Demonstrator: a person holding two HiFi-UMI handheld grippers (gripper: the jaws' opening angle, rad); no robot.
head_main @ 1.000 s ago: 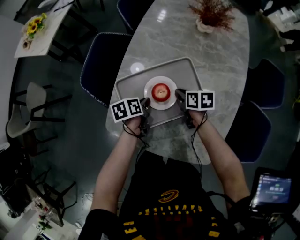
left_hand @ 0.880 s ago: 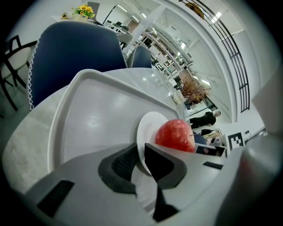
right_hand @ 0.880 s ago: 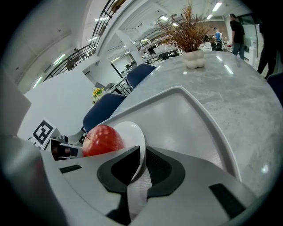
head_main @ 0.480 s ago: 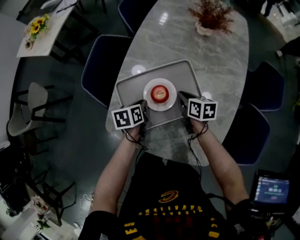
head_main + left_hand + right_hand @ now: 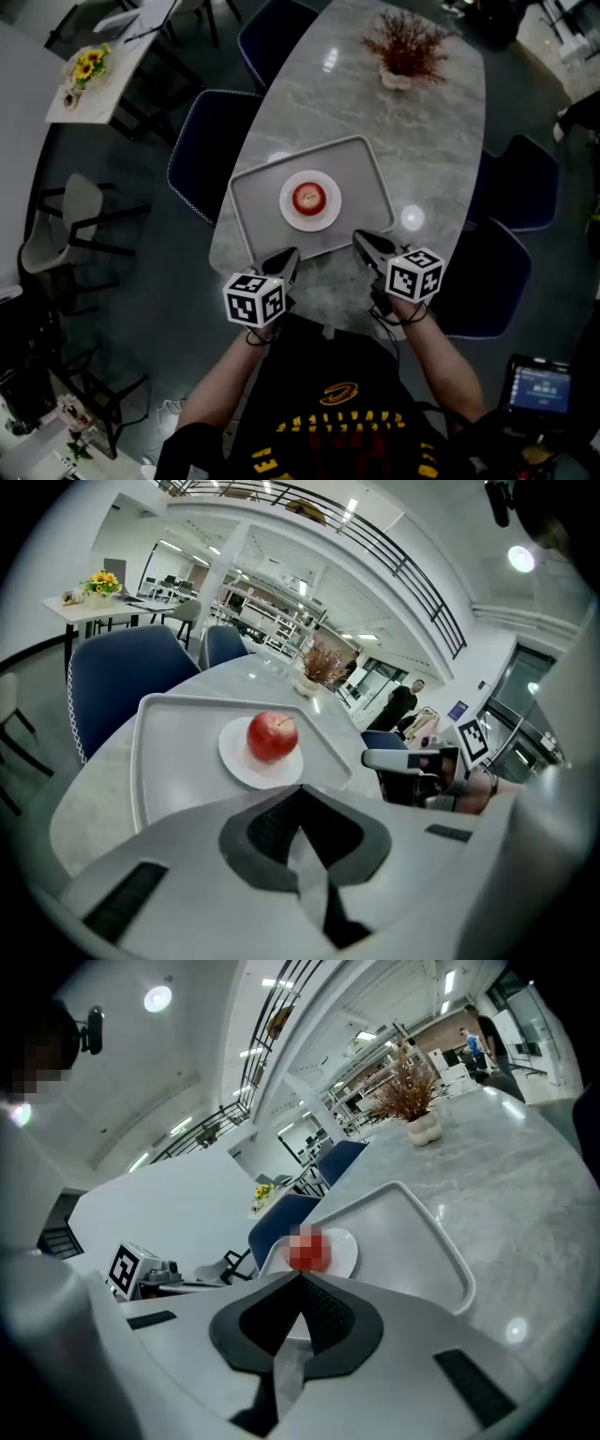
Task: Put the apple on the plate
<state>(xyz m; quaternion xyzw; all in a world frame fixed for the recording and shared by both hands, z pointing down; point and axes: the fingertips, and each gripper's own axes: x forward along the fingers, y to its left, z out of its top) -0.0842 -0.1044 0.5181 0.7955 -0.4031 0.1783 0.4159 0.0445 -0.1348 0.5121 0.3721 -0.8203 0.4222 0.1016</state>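
A red apple (image 5: 308, 197) rests on a small white plate (image 5: 326, 217) in the middle of a grey tray (image 5: 258, 202) on the marble table. Both grippers hang near the table's front edge, short of the tray. My left gripper (image 5: 287, 260) is shut and holds nothing. My right gripper (image 5: 364, 241) is shut too, also bare. In the left gripper view the apple (image 5: 273, 737) and plate (image 5: 239, 759) lie beyond the shut left gripper (image 5: 300, 791). In the right gripper view the apple (image 5: 307, 1251) shows just past the right gripper (image 5: 301, 1277).
A potted dried plant (image 5: 405, 47) stands at the table's far end. Blue chairs (image 5: 202, 150) flank the table on the left and right (image 5: 520, 178). A side table with sunflowers (image 5: 89, 70) is at far left. A small screen (image 5: 539, 384) sits lower right.
Both grippers have drawn back from beside the plate toward the person, off the tray to the table's front edge. The apple stays on the plate.
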